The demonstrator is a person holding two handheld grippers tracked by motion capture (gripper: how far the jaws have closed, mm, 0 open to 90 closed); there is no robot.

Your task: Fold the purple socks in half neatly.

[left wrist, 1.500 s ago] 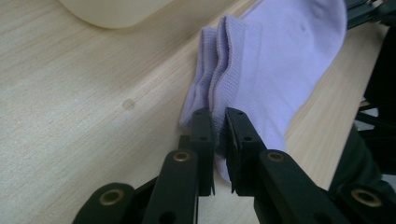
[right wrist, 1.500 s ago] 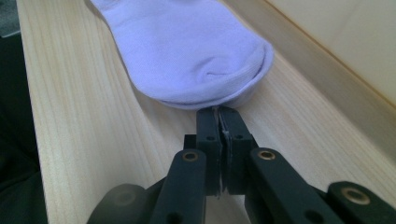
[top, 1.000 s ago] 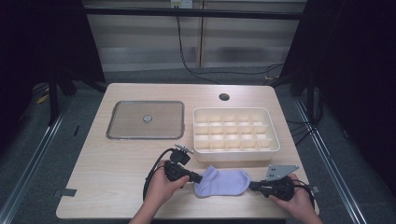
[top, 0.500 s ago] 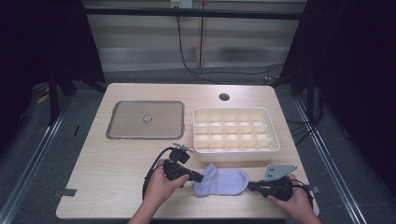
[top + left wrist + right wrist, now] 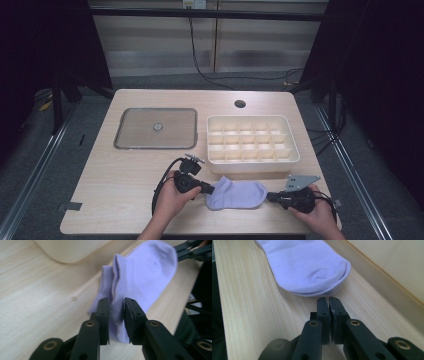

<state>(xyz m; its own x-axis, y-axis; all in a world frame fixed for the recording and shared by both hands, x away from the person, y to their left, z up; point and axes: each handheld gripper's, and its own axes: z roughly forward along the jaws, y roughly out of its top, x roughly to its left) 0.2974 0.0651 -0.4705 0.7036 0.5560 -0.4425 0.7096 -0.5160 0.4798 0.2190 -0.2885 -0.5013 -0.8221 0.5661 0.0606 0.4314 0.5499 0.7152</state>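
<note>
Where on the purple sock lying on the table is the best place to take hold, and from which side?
Probably the ribbed cuff end of the sock, coming in level from the left. The cuff's folded edge stands up off the table, giving the jaws something to close on; the toe lies flat. The left hand-held gripper already straddles that fold, its jaws just opening.

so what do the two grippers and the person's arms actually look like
Both the left gripper and the right gripper are black, with two flat jaws on linkage arms with brass-coloured pivot pins. A black cable loops from the left; a grey three-cornered plate tops the right. The forearms are bare, no sleeves in view.
</note>
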